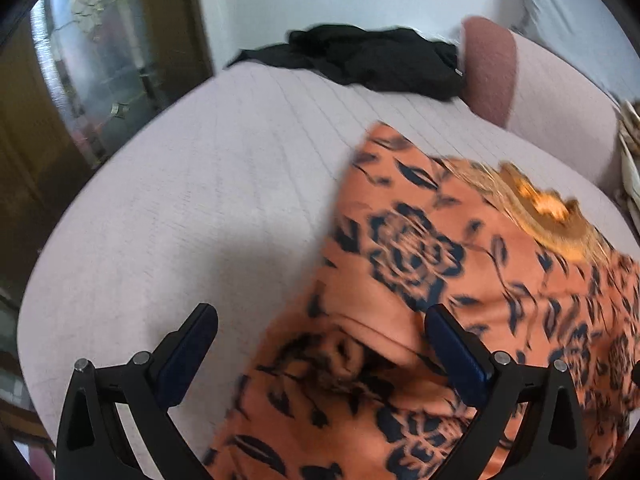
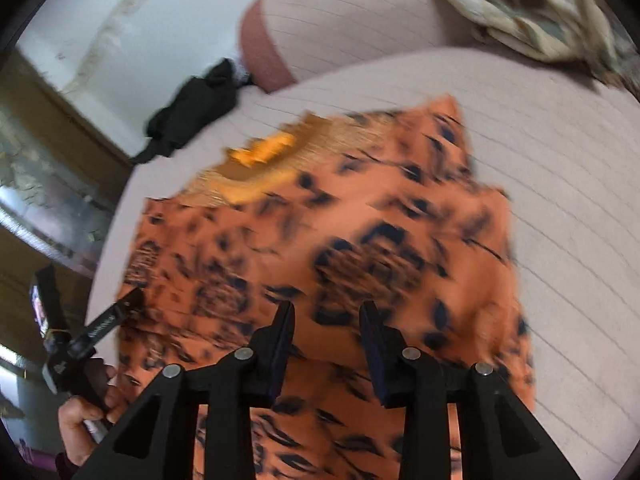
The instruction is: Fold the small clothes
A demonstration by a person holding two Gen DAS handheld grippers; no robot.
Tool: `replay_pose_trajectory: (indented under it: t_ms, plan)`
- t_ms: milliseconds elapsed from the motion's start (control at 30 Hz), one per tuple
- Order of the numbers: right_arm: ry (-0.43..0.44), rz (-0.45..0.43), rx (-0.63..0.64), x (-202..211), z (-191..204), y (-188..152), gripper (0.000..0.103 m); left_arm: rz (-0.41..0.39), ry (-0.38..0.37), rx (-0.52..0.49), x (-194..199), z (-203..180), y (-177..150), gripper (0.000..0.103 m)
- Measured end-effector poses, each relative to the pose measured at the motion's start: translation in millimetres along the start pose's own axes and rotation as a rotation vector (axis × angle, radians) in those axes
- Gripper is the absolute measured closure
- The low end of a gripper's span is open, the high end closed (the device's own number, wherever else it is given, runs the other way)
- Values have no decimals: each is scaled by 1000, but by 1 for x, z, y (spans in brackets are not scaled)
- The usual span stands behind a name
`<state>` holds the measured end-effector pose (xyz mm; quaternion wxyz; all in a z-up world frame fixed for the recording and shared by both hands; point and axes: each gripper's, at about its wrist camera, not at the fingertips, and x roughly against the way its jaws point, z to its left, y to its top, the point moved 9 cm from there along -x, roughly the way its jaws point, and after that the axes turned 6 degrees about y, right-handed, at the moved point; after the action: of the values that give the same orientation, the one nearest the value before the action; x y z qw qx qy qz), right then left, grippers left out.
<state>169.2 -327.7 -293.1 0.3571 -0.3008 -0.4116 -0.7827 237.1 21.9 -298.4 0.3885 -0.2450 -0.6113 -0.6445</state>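
Observation:
An orange garment (image 1: 420,248) with a dark flower print and a golden neckline (image 1: 540,208) lies spread on a pale pink bedspread (image 1: 200,200). My left gripper (image 1: 320,312) hangs open and wide over the garment's left edge, one finger over bare bedspread, the other over the cloth. In the right wrist view the same garment (image 2: 360,220) fills the middle. Above its lower part my right gripper (image 2: 327,308) stands part open, and only the print shows in the gap, nothing pinched. A hand (image 2: 80,412) holds the left gripper's handle at the garment's left side.
A black garment (image 1: 376,60) lies crumpled at the bed's far edge beside a pink bolster (image 1: 492,68). Cream patterned cloth (image 2: 540,12) is piled at the far right. A glass-fronted wooden cabinet (image 1: 100,60) stands past the bed's left edge.

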Motion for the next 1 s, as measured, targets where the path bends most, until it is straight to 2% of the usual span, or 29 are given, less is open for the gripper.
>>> replay_pose_trajectory:
  t_ms: [133, 233, 333, 367, 400, 433, 467, 533, 633, 700, 733, 833, 867, 933, 1000]
  plan:
    - [55, -46, 97, -18, 38, 20, 67, 8, 27, 62, -4, 16, 5, 0]
    - [77, -34, 125, -35, 57, 20, 67, 21, 49, 51, -10, 19, 6, 0]
    - [47, 3, 148, -56, 63, 15, 67, 39, 61, 18, -16, 14, 4, 0]
    - [30, 26, 153, -65, 62, 12, 67, 47, 59, 7, -19, 14, 2, 0]
    - [-9, 88, 151, -82, 57, 5, 65, 50, 54, 5, -23, 11, 5, 0]
    - [-27, 98, 156, -89, 56, 3, 65, 52, 43, 11, -22, 13, 5, 0]
    - [-36, 64, 181, -88, 59, 6, 65, 52, 37, 14, -21, 13, 6, 0]
    - [-41, 62, 212, -86, 68, 8, 65, 32, 38, 13, -19, 15, 11, 0]
    - [12, -5, 215, -73, 79, 16, 65, -30, 67, -9, -6, 12, 18, 0]
    - [-21, -42, 212, -67, 75, 22, 65, -51, 78, -33, -4, 8, 21, 0]
    - [-34, -41, 196, -68, 69, 23, 65, -45, 92, -54, -7, 5, 19, 0]
    - [-46, 81, 154, -86, 49, 10, 64, 5, 118, -104, -21, -4, 10, 0]
    - [-41, 57, 169, -82, 49, 11, 66, 0, 112, -102, -20, -6, 10, 0]
    - [-44, 65, 186, -75, 54, 10, 66, -24, 106, -102, -12, -9, 15, 0]
    - [11, 38, 180, -63, 59, 12, 66, -47, 103, -98, -7, -12, 17, 0]
